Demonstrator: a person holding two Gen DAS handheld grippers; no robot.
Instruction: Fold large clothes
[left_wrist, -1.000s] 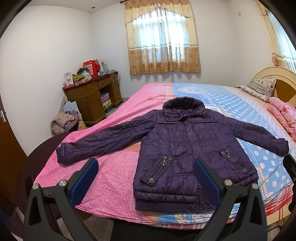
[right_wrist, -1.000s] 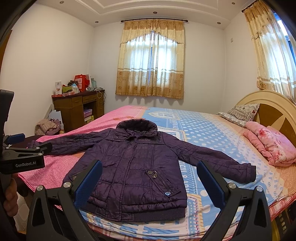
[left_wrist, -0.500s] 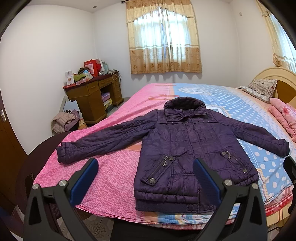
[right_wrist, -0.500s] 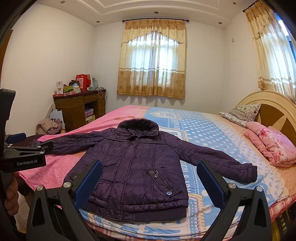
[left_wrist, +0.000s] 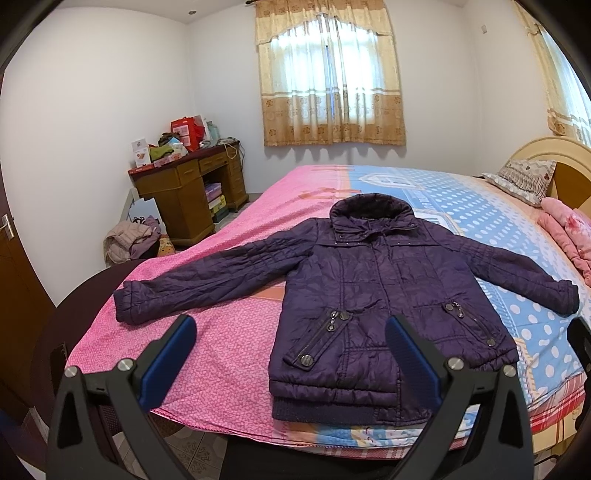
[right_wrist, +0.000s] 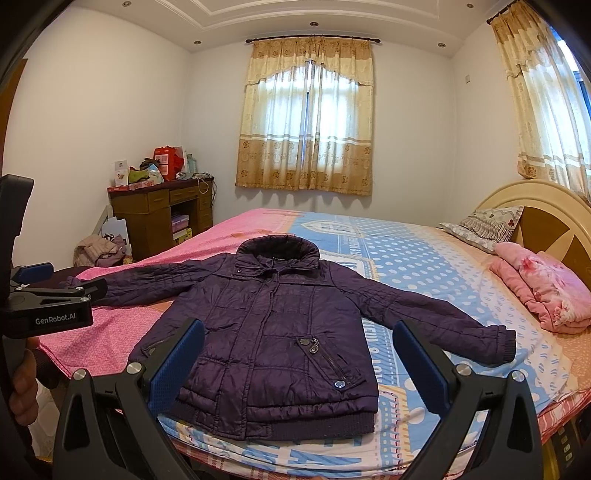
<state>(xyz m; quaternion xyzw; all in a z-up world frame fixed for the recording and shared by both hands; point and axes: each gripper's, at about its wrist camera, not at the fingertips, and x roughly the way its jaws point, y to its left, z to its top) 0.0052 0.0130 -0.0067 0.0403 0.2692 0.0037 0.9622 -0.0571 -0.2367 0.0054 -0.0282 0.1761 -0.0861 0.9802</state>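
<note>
So: purple quilted jacket (left_wrist: 373, 295) lies flat, front up, on the bed (left_wrist: 229, 332), hem at the near edge, collar toward the window, both sleeves spread out to the sides; left sleeve cuff (left_wrist: 127, 304) on the pink half of the sheet, right sleeve cuff (right_wrist: 502, 343) on the blue dotted half. Nothing folded yet. Compared with a second ago almost nothing has changed: both views have crept slightly closer and lower toward the jacket, and the garment itself has not shifted. Judgement: still the approach phase, task at its very start. Left gripper (left_wrist: 290, 354) hovers short of the hem, jaws wide open, holding nothing; right gripper (right_wrist: 297, 358) likewise, jaws wide open and empty, apart from the fabric. The left gripper's body also shows at the left of the right wrist view, with part of a hand (right_wrist: 22, 384) on its handle. Likely next step is taking a sleeve or shoulder to fold inward; padded fabric will probably spring back. Further out: folded pink blanket (right_wrist: 543, 291), pillow (right_wrist: 480, 221), headboard, cluttered wooden counter (left_wrist: 192, 184), curtained window.
</note>
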